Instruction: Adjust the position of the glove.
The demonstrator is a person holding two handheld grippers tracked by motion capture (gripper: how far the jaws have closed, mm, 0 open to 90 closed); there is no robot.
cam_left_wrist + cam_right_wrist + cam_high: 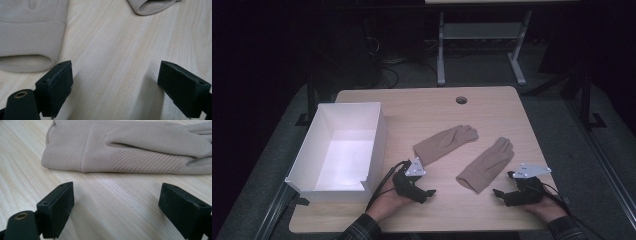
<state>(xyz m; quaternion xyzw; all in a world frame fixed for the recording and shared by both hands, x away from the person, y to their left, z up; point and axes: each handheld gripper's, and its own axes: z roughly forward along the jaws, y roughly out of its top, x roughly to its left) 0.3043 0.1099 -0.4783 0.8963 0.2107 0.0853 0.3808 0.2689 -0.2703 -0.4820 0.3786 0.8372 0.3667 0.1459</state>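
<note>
Left glove point(446, 143) lies at twelve o'clock from the left gripper point(428, 194), right glove point(486, 166) at ten o'clock from the right gripper point(499, 193); both grippers gape empty. Soft, light fabric (likely limp): pinch a cuff. Box point(377, 130) at nine o'clock, bare wooden table point(422, 107), dim room.

Two beige fabric gloves lie flat on the wooden surface point(422, 107), apart. Left glove point(445, 142): cuff toward the near edge, fingers pointing away-right. Right glove point(487, 165): same orientation, ribbed palm.
</note>
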